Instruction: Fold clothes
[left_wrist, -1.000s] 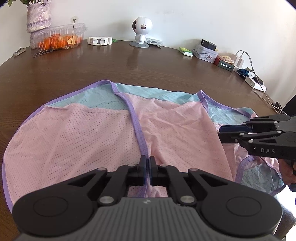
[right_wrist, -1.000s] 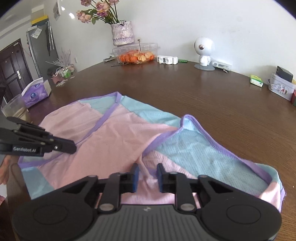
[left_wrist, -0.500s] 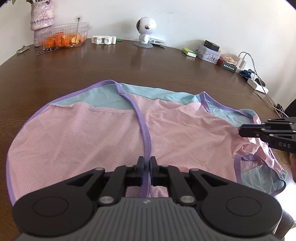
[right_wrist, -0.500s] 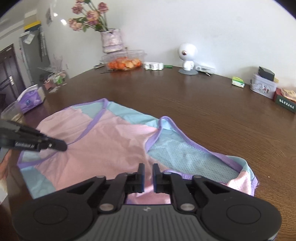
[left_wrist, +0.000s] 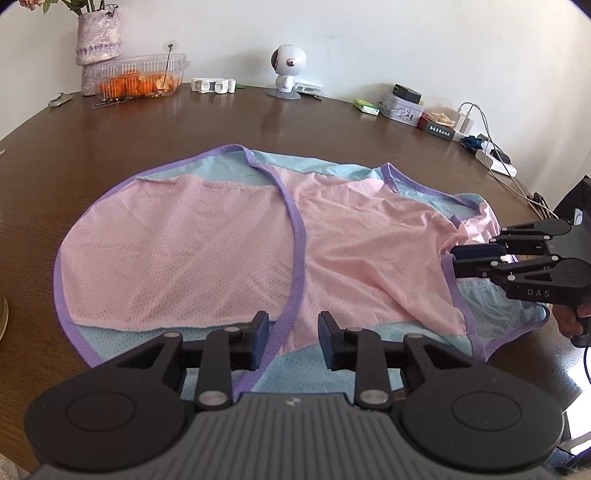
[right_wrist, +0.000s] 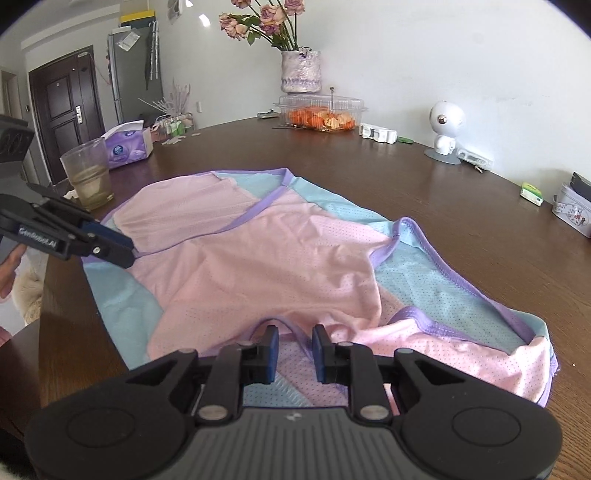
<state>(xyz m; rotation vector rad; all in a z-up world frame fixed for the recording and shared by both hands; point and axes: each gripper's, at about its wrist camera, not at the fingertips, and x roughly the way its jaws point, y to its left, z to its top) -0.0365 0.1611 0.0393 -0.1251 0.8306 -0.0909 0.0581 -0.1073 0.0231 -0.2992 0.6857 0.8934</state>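
A pink mesh garment (left_wrist: 221, 258) with light-blue panels and purple trim lies spread on the brown table (left_wrist: 332, 122). My left gripper (left_wrist: 291, 328) sits at its near edge, jaws opening. A strip of purple trim runs between the fingers, and the pads do not press on it. In the right wrist view the garment (right_wrist: 266, 266) fills the middle, and the left gripper (right_wrist: 110, 247) points at its left hem. My right gripper (right_wrist: 294, 343) is open over the near pink hem, where a purple loop lies between the fingers. In the left wrist view the right gripper (left_wrist: 458, 258) meets the cloth's right edge.
Along the far rim stand a vase (left_wrist: 98, 37), a clear box of oranges (left_wrist: 140, 79), a white toy figure (left_wrist: 290, 70), a tin (left_wrist: 402, 110) and a power strip with cables (left_wrist: 495, 155). A plastic cup (right_wrist: 88, 177) and a tissue box (right_wrist: 127, 146) stand left of the garment.
The left jaws, shut on the purple trim before, now stand apart. The right jaws narrowed, then widened again. Both grippers drew back, and more of the blue layer shows at the near edge.
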